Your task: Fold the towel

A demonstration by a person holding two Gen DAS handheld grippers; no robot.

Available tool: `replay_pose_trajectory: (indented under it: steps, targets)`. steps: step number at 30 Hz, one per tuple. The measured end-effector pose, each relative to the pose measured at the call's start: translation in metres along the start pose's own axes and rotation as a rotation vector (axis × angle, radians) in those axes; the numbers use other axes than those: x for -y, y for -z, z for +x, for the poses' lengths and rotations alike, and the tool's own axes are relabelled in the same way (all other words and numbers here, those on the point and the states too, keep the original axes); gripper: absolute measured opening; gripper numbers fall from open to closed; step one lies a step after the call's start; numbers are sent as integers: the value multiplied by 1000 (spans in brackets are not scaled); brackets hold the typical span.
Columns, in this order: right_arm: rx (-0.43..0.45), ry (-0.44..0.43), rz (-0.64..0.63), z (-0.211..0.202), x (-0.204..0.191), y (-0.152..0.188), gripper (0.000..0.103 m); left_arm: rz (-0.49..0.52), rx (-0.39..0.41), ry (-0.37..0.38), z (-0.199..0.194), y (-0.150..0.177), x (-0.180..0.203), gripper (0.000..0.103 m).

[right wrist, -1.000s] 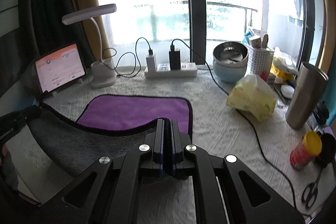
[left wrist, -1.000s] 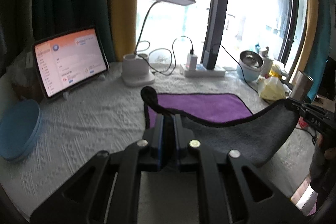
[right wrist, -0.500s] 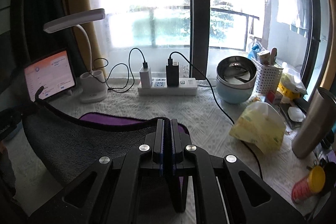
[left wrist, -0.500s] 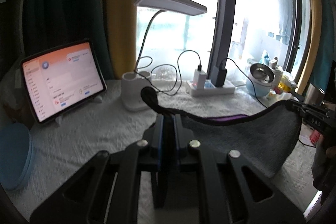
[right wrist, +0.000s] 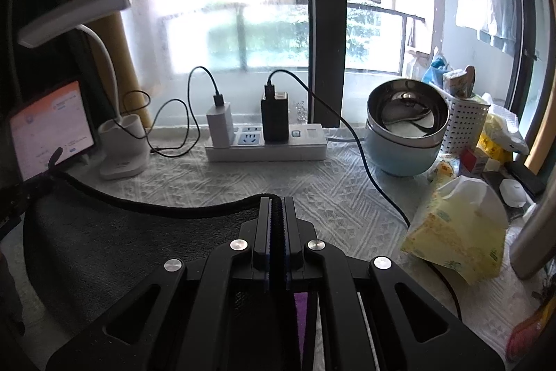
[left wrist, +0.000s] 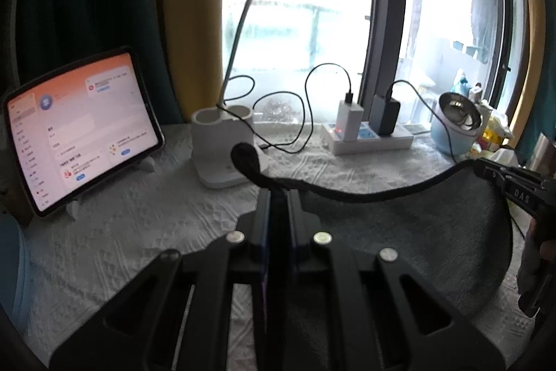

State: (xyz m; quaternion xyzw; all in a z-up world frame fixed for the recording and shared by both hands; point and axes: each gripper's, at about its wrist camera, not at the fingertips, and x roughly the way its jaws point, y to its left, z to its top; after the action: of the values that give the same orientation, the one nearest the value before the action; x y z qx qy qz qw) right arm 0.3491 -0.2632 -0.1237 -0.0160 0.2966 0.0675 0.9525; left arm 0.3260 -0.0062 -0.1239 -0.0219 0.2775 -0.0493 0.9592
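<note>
Gripping 1 towel (left wrist: 399, 221) w/ 2 grippers, left gripper (left wrist: 278, 197), right gripper (right wrist: 277, 204)

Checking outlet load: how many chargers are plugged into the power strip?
2. A white charger toward the left end of the power strip, and a black charger just right of it. None seem hidden.

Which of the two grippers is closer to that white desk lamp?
Left. The left gripper, holding the towel, sits just before the lamp base. The right gripper is farther right, before the power strip.

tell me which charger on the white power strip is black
The tall black charger, standing right of the shorter white charger on the white power strip.
</note>
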Motion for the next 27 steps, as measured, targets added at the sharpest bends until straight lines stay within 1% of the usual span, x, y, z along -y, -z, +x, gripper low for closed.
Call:
replay_pose_trajectory:
  steps: [8,15,21,25,27]
  targets:
    - [-30,30,3,28,5,2,6,0,-27,-12,30,0,2,9]
    - [-84,46,3,51,3,8,6,-11,-116,-24,58,11,1,10]
    - [-139,62,21,67,7,13,6,-79,-191,-30,77,12,-9,11]
    - [-182,66,26,77,8,13,6,-101,-243,-25,87,15,-13,12]
    - [-201,69,27,80,9,13,6,-114,-250,-24,87,16,-15,12]
